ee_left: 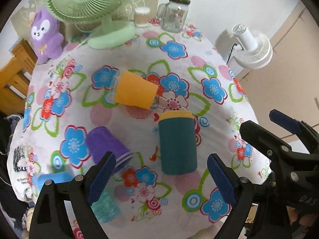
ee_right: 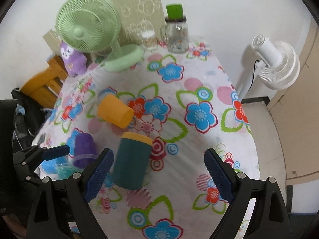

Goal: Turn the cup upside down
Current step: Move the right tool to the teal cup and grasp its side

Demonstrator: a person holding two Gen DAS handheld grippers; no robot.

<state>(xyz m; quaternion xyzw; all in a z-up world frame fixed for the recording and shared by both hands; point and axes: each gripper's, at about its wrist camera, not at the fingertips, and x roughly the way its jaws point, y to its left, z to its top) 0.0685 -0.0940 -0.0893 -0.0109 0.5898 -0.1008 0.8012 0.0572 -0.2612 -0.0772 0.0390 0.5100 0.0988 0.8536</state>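
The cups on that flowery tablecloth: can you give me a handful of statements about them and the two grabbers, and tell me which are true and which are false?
1. The orange cup lies on its side. True.
2. The left gripper is clamped on the teal cup. False: its jaws are wide open, empty, and the cup stands apart beyond them.
3. The teal cup has a yellow band at its top end. True.
4. The purple cup stands upright. False: it lies tipped over on the tablecloth.
5. The right gripper holds nothing. True.
6. The green fan stands on the floor. False: it stands on the table's far end, near the glass jar.
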